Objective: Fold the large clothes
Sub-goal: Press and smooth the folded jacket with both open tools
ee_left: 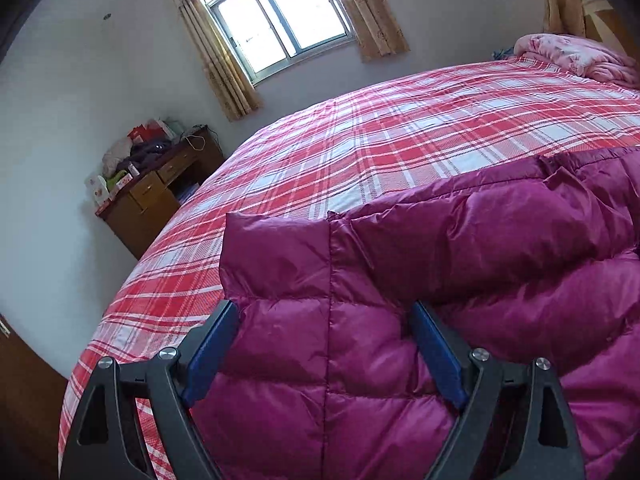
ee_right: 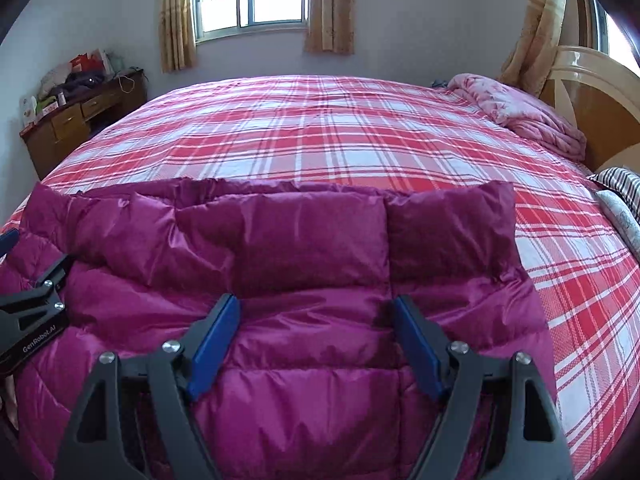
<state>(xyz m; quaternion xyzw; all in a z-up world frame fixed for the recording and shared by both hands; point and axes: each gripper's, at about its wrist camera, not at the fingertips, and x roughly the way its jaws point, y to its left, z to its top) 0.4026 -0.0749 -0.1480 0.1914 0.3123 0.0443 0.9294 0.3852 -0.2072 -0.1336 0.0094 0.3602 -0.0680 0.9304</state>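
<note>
In the left wrist view, the left gripper (ee_left: pixel 324 312) fills the bottom of the frame with its blue-padded fingers (ee_left: pixel 210 354) spread wide, the magenta down jacket (ee_left: pixel 400 300) lying beneath and between them; the pads do not press on the cloth, so nothing is gripped. The jacket covers the lower right of the frame on a bed (ee_left: pixel 360 140) with a red and white plaid cover, one quilted panel jutting toward centre left. A wooden desk (ee_left: pixel 160 192) piled with clutter stands at middle left by the wall, a curtained window (ee_left: pixel 276 12) sits at top centre, and a pink blanket (ee_left: pixel 576 56) is bunched at upper right. In the right wrist view, the right gripper (ee_right: pixel 316 308) likewise holds its fingers (ee_right: pixel 214 346) well apart over the jacket (ee_right: pixel 300 240), clasping nothing. The jacket spans the lower half of the frame, its far edge across the middle. The left gripper (ee_right: pixel 10 236) enters at the left edge, resting over the jacket. The headboard (ee_right: pixel 592 92) and pink blanket (ee_right: pixel 520 112) occupy the upper right, a striped pillow (ee_right: pixel 620 184) the right edge.
</note>
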